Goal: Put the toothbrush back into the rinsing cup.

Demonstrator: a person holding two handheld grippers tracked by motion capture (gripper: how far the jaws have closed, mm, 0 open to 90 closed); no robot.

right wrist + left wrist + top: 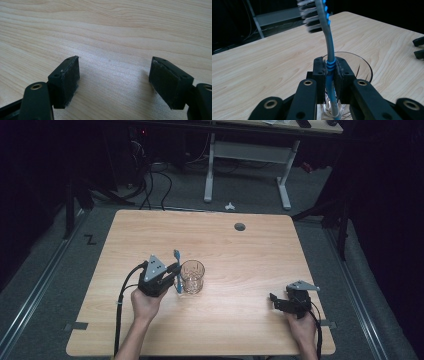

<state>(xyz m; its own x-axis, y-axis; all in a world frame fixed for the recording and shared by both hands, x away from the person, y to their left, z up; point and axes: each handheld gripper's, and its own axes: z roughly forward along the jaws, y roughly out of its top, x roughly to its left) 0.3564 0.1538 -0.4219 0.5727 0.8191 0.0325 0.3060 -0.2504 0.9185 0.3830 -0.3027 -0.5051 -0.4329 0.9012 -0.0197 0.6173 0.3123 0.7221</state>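
Blue toothbrush (329, 66) clamped in left gripper (174, 270) beside glass (192, 276); right gripper (113, 77) gapes empty near table edge (327, 340).

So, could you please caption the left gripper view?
Left claw clamps a blue toothbrush upright over a glass.

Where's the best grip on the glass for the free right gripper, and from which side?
Take the glass across its side wall, coming in level from its right side with the right gripper, whose jaws stand open and empty. The wall looks straight and upright, so opposing pads should seat. The left gripper holds the toothbrush upright, handle down in the glass, so rim and left side are crowded.
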